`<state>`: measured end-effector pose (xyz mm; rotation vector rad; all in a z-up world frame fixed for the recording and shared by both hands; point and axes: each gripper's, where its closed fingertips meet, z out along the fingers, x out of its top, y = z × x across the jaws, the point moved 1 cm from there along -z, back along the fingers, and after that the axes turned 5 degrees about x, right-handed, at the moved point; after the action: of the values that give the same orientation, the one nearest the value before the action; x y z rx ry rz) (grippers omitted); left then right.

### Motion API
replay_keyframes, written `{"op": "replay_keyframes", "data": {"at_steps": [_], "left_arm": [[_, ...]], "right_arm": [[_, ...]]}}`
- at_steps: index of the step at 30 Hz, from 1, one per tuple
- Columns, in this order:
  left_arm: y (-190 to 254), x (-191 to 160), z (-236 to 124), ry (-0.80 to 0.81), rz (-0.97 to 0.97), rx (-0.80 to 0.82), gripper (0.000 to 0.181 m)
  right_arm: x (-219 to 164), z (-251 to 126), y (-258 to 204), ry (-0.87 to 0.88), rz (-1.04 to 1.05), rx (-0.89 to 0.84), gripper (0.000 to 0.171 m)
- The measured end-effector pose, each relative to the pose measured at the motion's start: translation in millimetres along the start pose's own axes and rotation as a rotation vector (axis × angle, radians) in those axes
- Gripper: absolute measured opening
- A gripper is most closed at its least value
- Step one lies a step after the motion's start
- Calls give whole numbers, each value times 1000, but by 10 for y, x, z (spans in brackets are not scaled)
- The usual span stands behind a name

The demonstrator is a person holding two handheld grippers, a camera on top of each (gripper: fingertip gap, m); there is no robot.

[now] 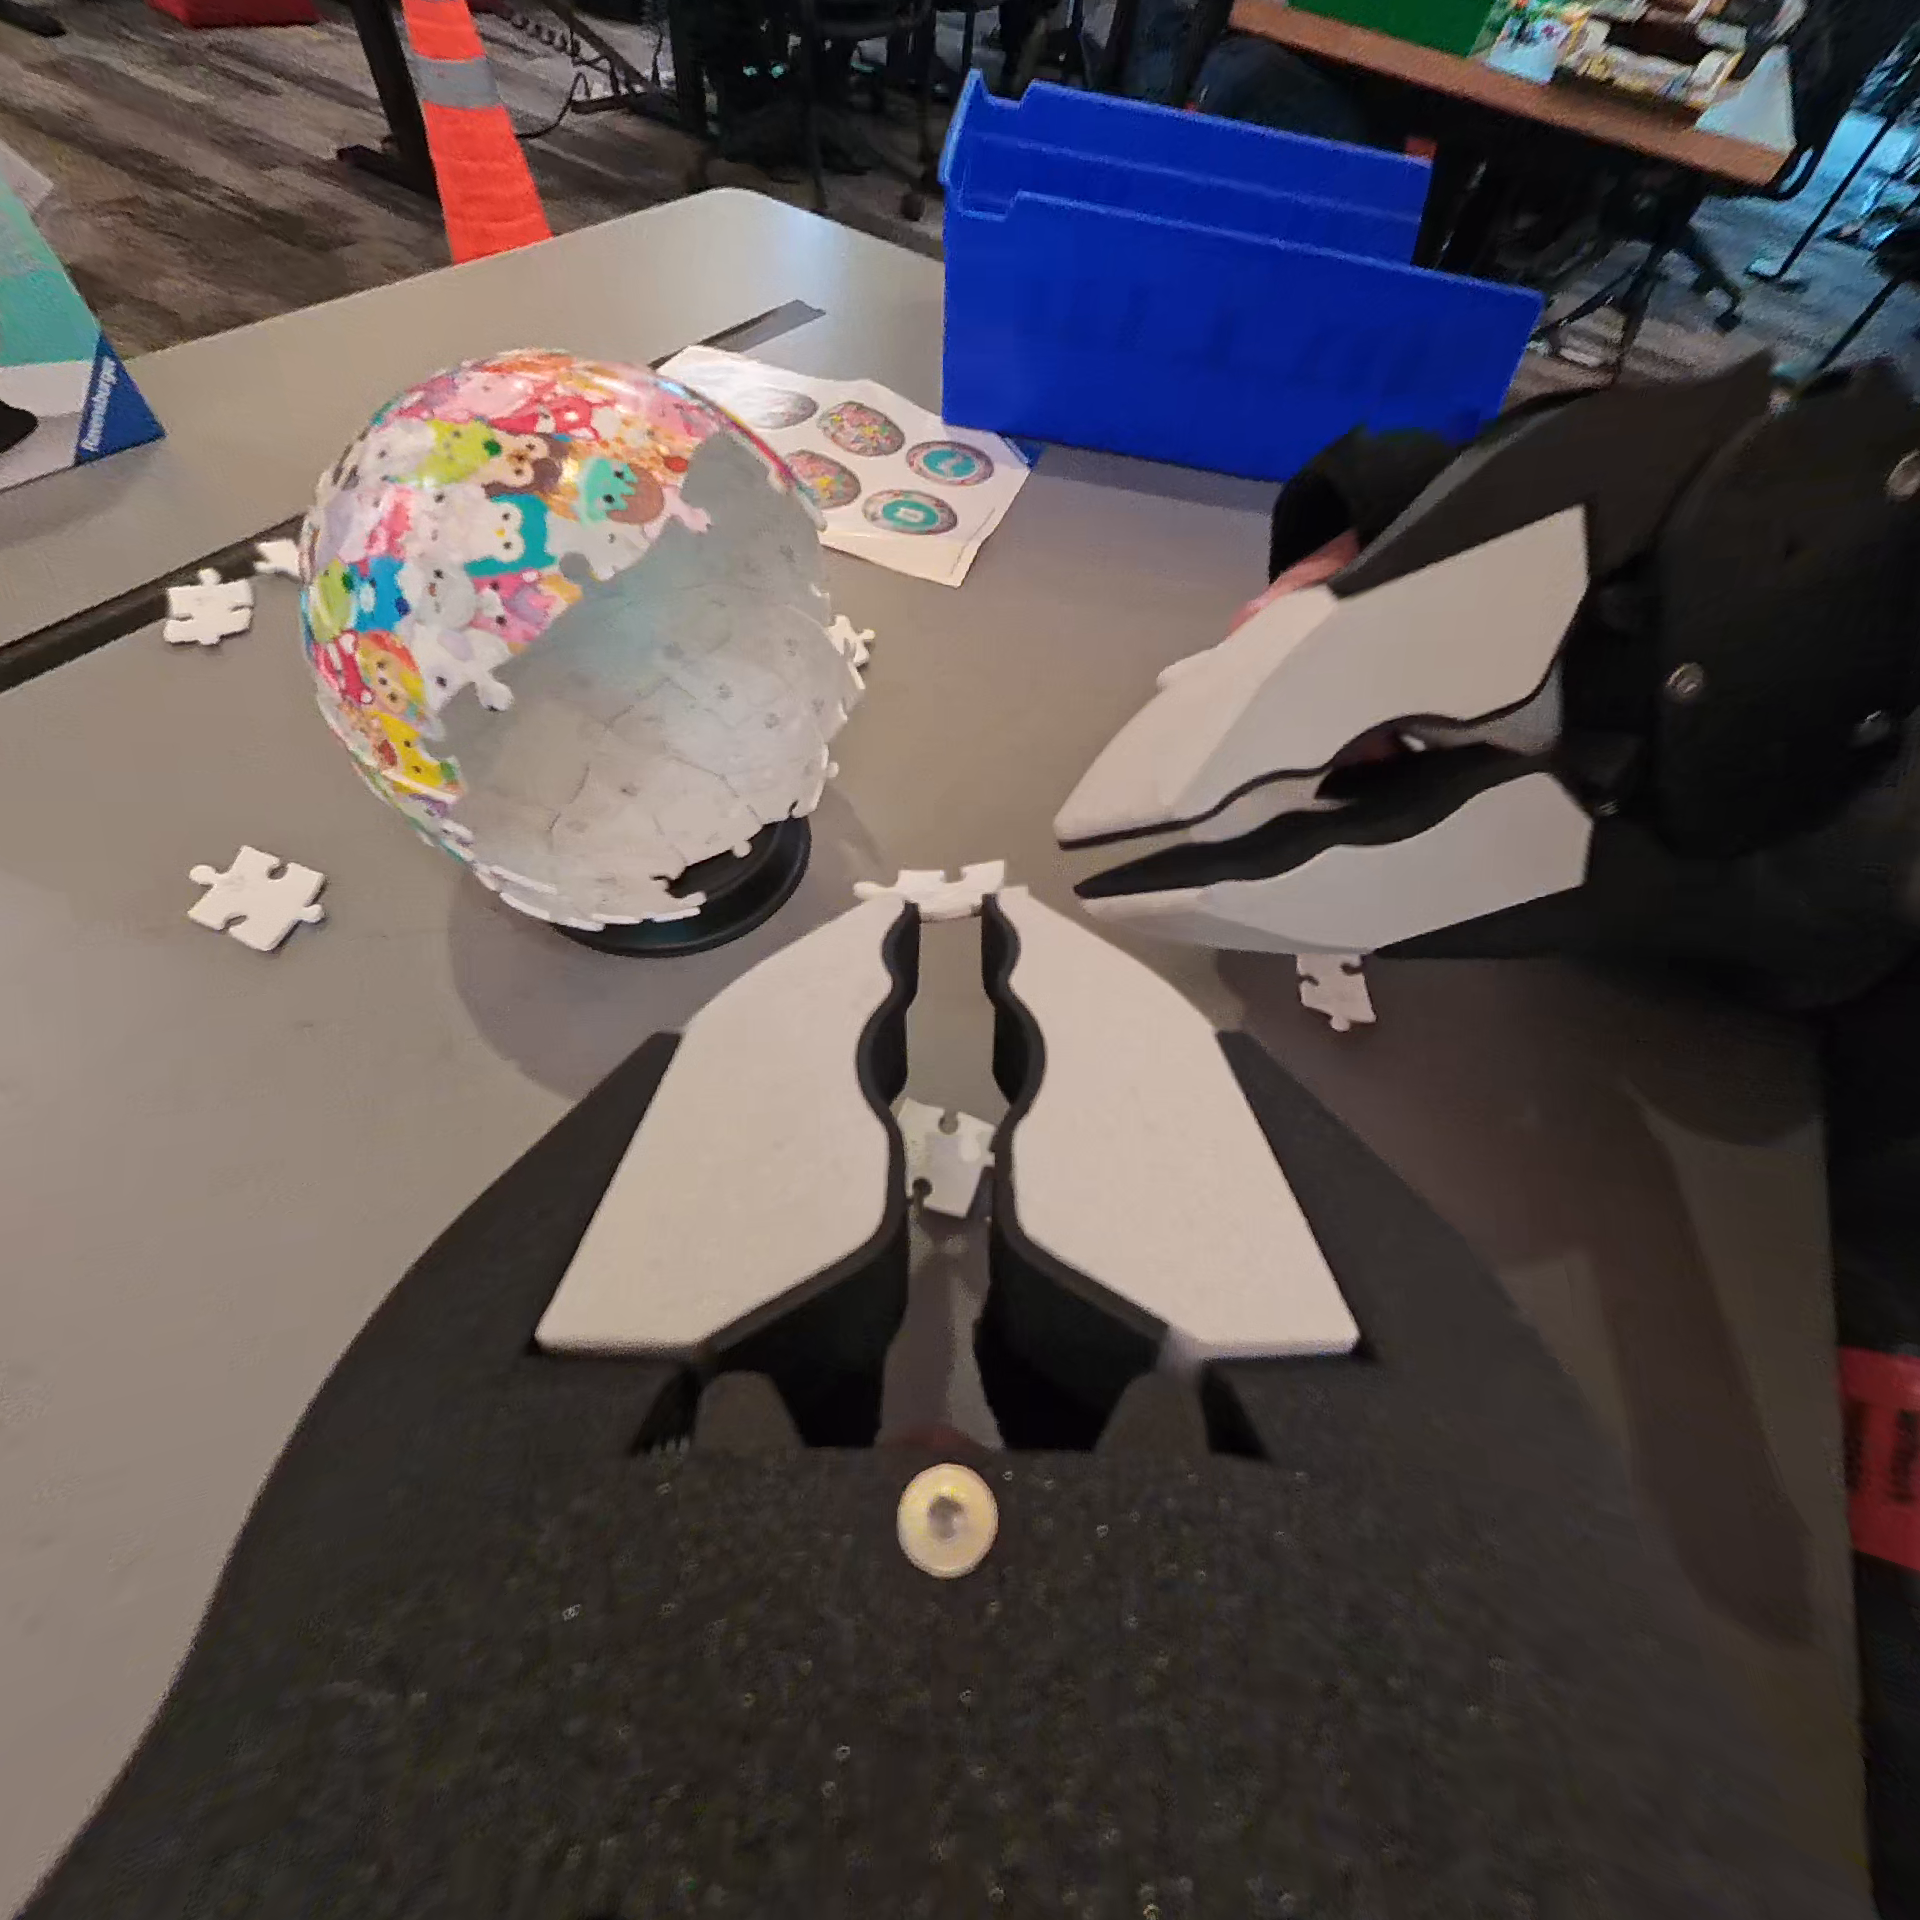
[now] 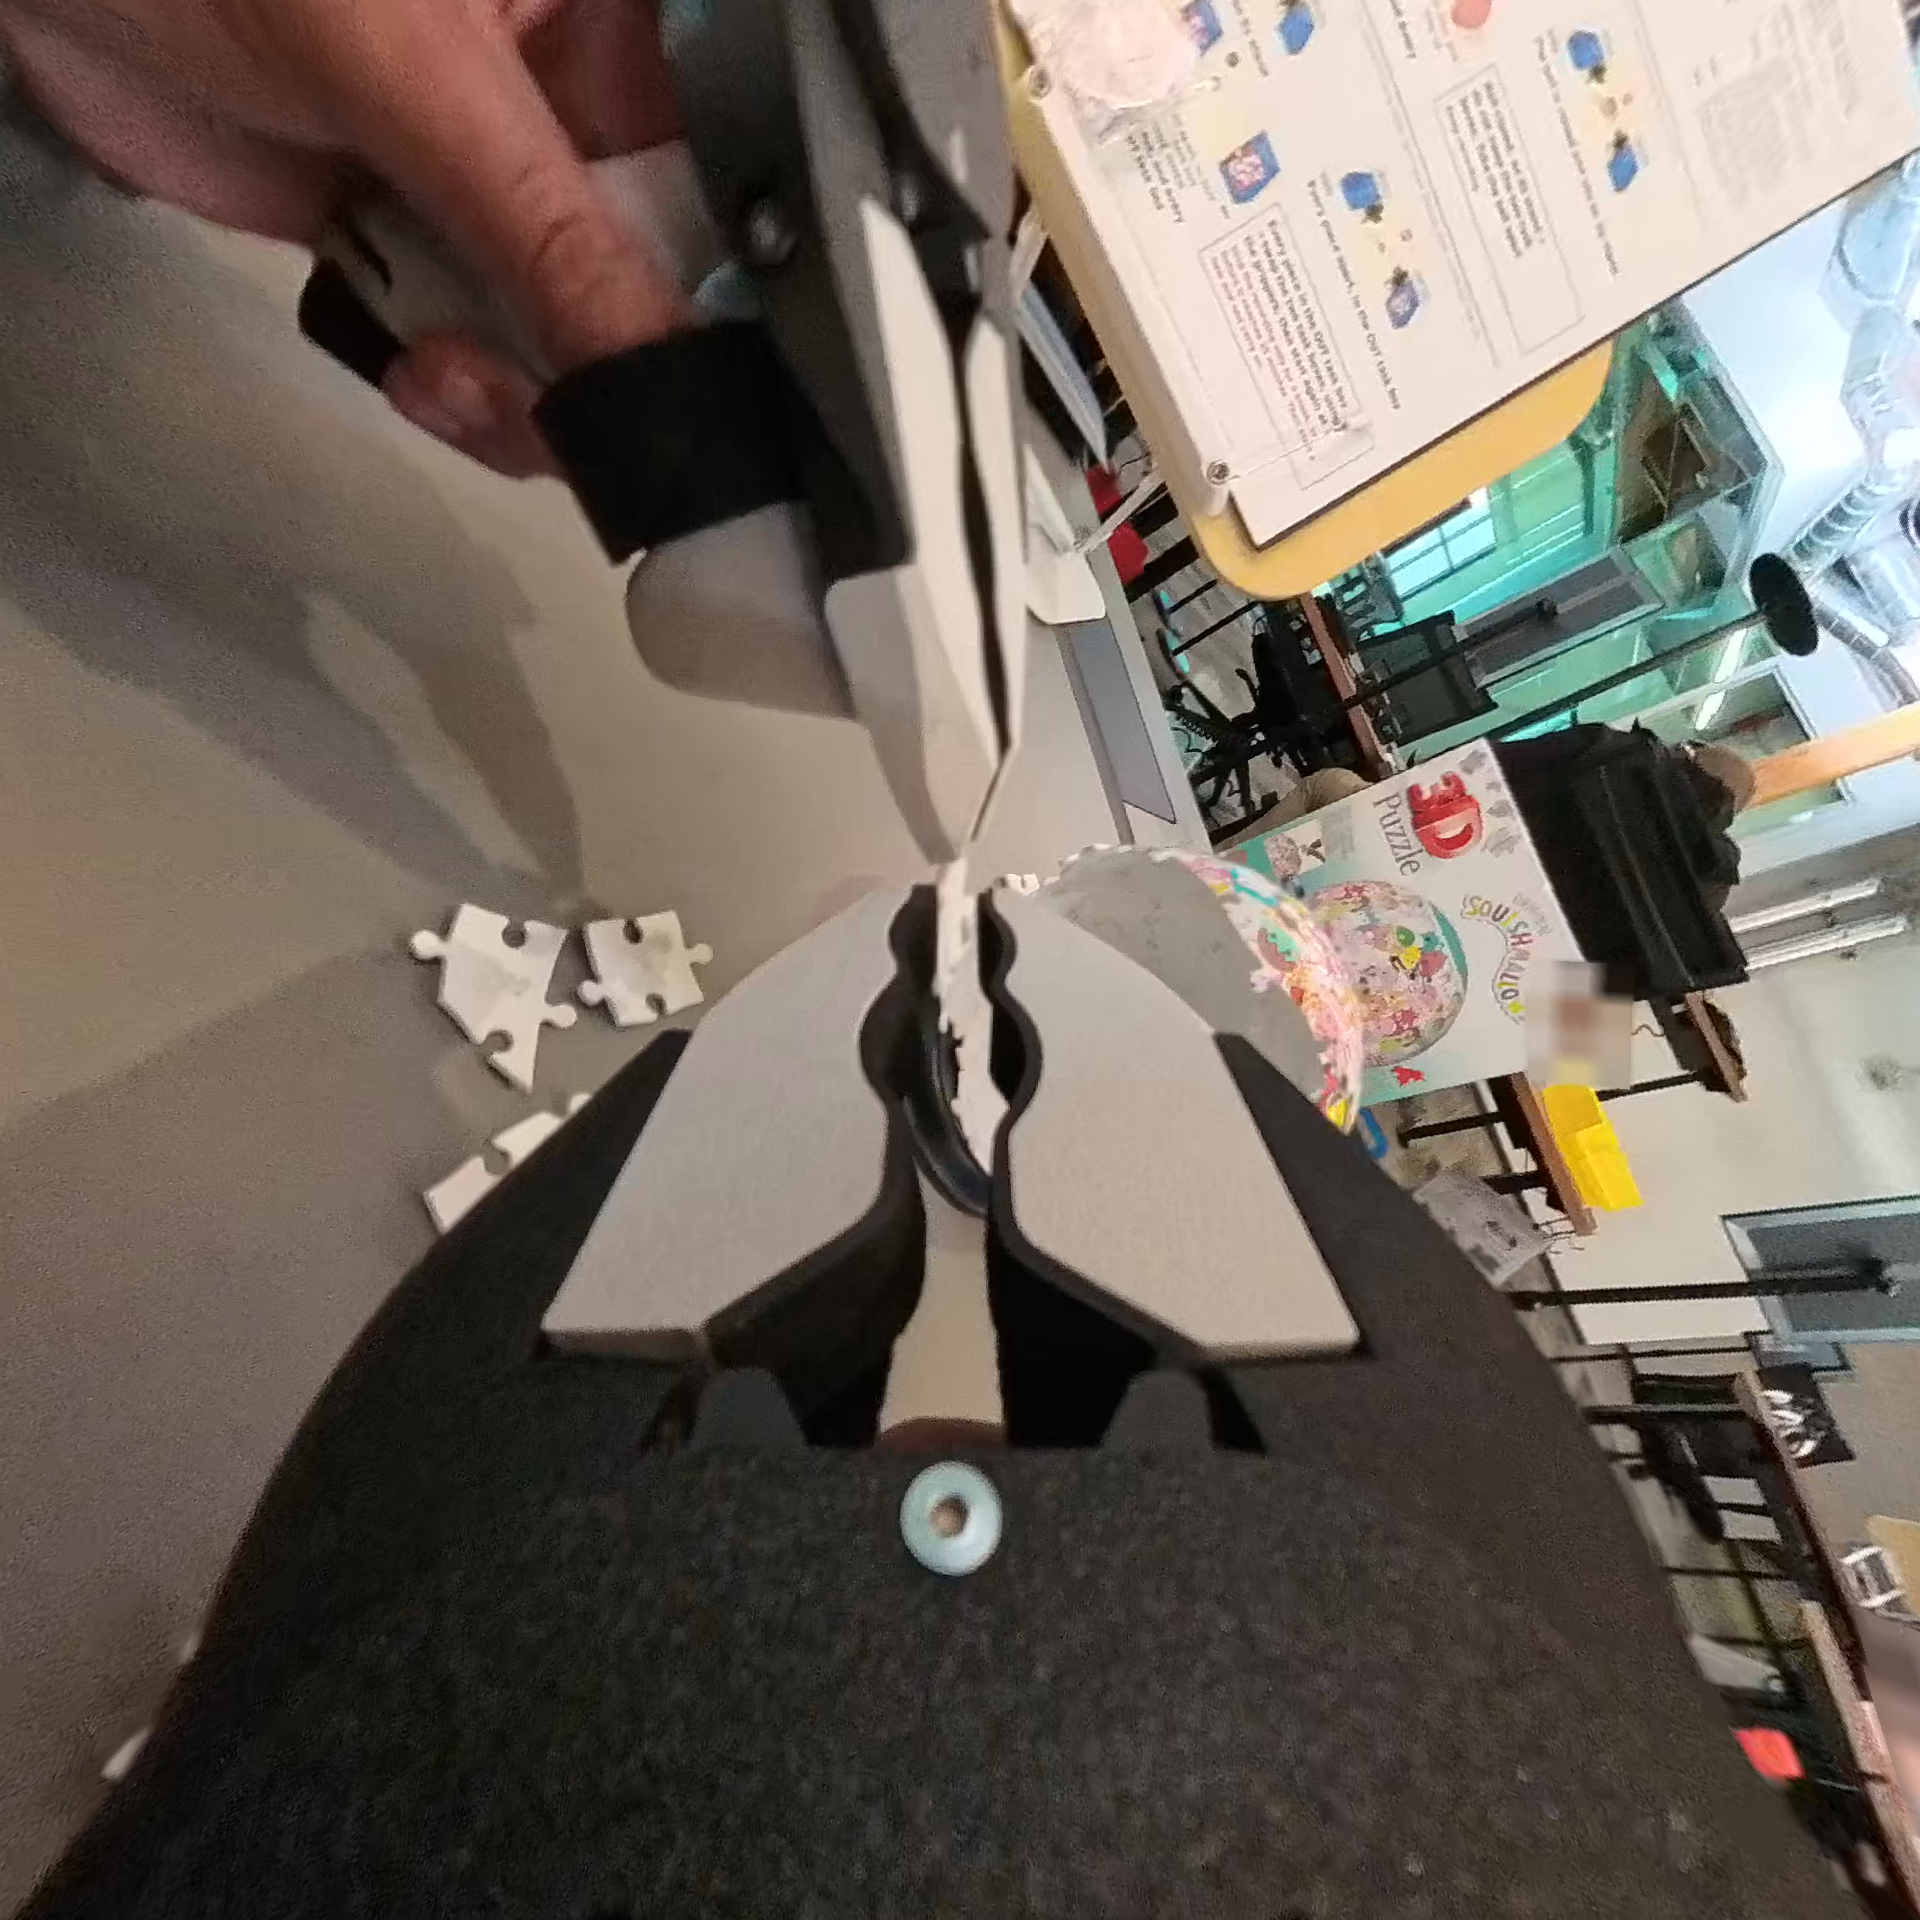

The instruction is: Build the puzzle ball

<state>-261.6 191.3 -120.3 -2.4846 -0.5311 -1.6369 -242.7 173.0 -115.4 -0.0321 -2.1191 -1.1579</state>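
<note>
The puzzle ball stands partly built on a black ring stand. Its left side shows colourful pieces, and the rest is an open hollow with white backs. My left gripper is shut on a white puzzle piece at its tips, just right of the stand. My right gripper comes in from the right, turned on its side. Its jaws stand a narrow gap apart and empty, tips close to that piece. In the right wrist view my right gripper faces the left gripper tip to tip, beside the ball.
Loose white pieces lie on the grey table: front left, far left, under my left gripper and below the right one. A blue bin, a picture sheet and the puzzle box stand behind. My two grippers' fingertips are within a few centimetres of each other.
</note>
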Motion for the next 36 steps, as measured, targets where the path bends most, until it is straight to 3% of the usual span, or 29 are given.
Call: {"op": "replay_keyframes", "data": {"at_steps": [19, 31, 36], "left_arm": [[22, -92, 96, -62, 42, 61, 11], [-2, -197, 161, -85, -23, 7, 6], [-54, -233, 146, -93, -25, 16, 0]], "right_arm": [[-168, 133, -81, -96, 35, 50, 1], [-254, 149, -105, -117, -39, 79, 0], [-390, 143, -298, -192, 137, 235, 0]]}}
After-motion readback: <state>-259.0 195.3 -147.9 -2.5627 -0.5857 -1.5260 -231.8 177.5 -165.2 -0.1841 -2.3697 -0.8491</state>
